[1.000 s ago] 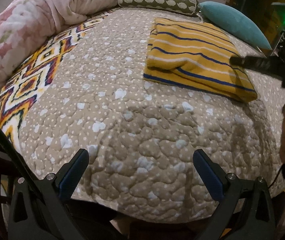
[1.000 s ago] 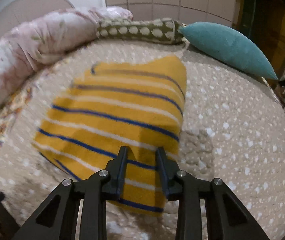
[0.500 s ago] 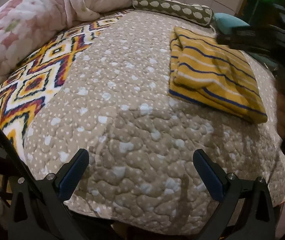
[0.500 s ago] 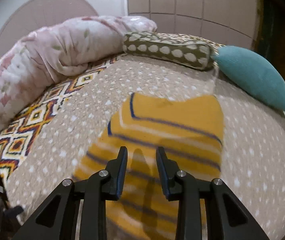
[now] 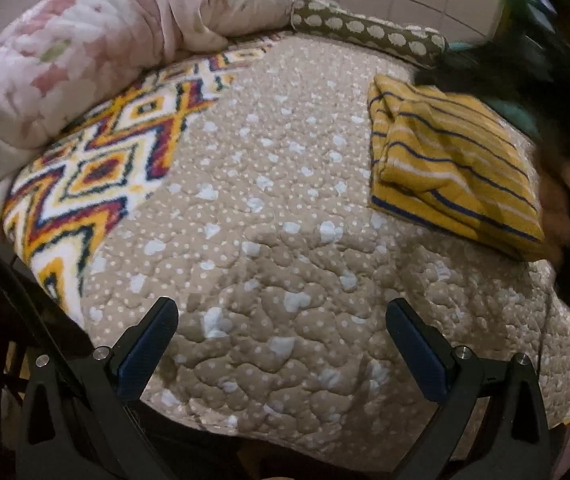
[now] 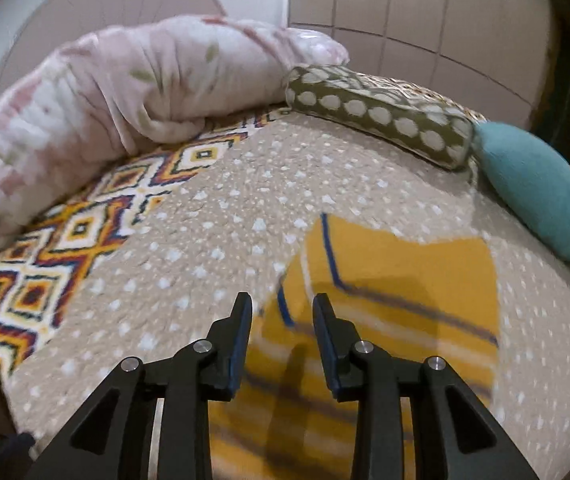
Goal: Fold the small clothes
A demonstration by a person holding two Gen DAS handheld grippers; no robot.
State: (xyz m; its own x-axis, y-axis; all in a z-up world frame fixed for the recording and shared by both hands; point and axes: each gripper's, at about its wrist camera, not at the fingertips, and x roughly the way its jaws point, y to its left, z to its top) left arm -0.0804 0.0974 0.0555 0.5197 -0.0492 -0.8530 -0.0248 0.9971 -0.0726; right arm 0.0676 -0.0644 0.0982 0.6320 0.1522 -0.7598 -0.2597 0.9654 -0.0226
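A folded yellow garment with blue and white stripes (image 5: pixel 453 168) lies on the beige dotted quilt (image 5: pixel 277 208) at the right. In the right wrist view the garment (image 6: pixel 397 280) lies just under and beyond my right gripper (image 6: pixel 283 308), whose jaws stand partly open with nothing between them, above the cloth. My left gripper (image 5: pixel 281 320) is wide open and empty over the quilt's near edge, well left of the garment. The right gripper and hand show as a dark blur (image 5: pixel 533 80) in the left wrist view.
A pink floral duvet (image 6: pixel 117 104) is bunched at the back left. An olive dotted bolster (image 6: pixel 377 116) and a teal pillow (image 6: pixel 541 196) lie at the back. A zigzag-patterned blanket (image 5: pixel 97 168) covers the left side. The quilt drops off at the near edge.
My right gripper has risen off the garment and swung left, its jaws a little wider. My left gripper has shifted left, so the garment sits further right in its view.
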